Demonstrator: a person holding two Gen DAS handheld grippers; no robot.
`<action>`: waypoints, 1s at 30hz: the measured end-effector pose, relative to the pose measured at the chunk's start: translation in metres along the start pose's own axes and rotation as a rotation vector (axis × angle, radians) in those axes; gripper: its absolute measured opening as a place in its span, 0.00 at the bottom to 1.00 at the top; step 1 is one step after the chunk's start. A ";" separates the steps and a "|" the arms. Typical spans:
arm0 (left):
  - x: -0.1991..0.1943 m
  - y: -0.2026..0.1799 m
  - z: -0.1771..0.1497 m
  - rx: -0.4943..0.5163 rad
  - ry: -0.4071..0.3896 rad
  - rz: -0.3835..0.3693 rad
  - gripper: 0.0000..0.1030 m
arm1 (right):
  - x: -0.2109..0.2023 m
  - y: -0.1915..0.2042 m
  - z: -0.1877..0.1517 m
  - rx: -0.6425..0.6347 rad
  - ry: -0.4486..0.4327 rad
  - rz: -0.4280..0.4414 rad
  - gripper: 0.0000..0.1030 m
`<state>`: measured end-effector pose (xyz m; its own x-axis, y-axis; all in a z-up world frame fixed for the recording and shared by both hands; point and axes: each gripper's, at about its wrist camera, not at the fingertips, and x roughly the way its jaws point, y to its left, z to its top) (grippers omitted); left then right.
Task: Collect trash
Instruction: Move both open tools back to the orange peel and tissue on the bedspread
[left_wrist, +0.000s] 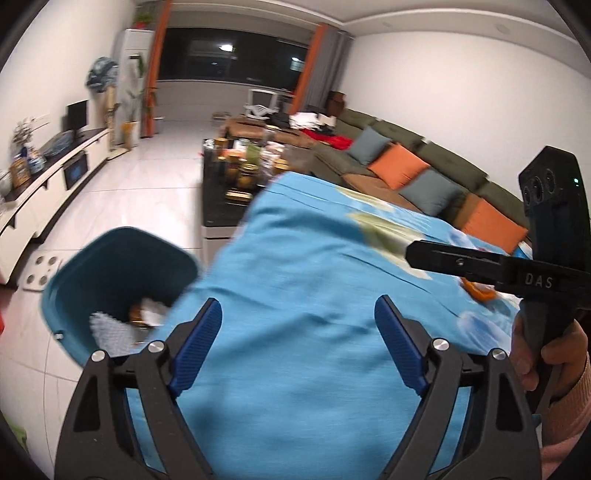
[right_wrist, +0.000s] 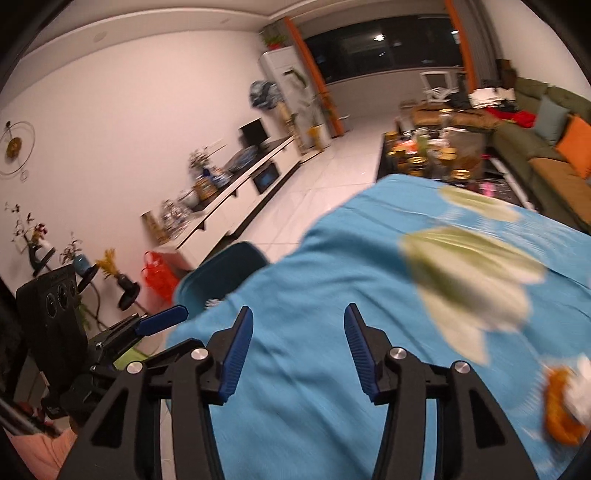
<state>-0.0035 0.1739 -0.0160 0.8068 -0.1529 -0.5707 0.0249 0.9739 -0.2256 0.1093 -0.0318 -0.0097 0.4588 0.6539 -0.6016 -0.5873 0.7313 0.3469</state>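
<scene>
Left gripper spread wide, empty, over blue cloth. Right gripper likewise spread, empty, hovering above the cloth. Orange peel with white scrap at right on cloth. Teal bin just beside table edge, holding trash. Tiled floor beyond, sofa right.

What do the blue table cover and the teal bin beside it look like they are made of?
The table cover looks like woven fabric, matte: it shows fold creases and drapes over the edge. The bin looks like moulded plastic, smooth with a slight sheen and a rounded rim. Motion blur leaves both uncertain.
</scene>
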 end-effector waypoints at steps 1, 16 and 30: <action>0.004 -0.012 -0.001 0.015 0.008 -0.013 0.81 | -0.007 -0.006 -0.003 0.005 -0.008 -0.016 0.47; 0.032 -0.100 0.000 0.144 0.051 -0.076 0.83 | -0.092 -0.083 -0.051 0.085 -0.096 -0.236 0.53; 0.077 -0.149 0.006 0.200 0.173 -0.146 0.75 | -0.129 -0.150 -0.060 0.185 -0.118 -0.382 0.53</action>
<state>0.0587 0.0179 -0.0216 0.6739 -0.3034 -0.6736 0.2631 0.9506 -0.1649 0.0986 -0.2369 -0.0272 0.6992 0.3392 -0.6293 -0.2359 0.9404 0.2448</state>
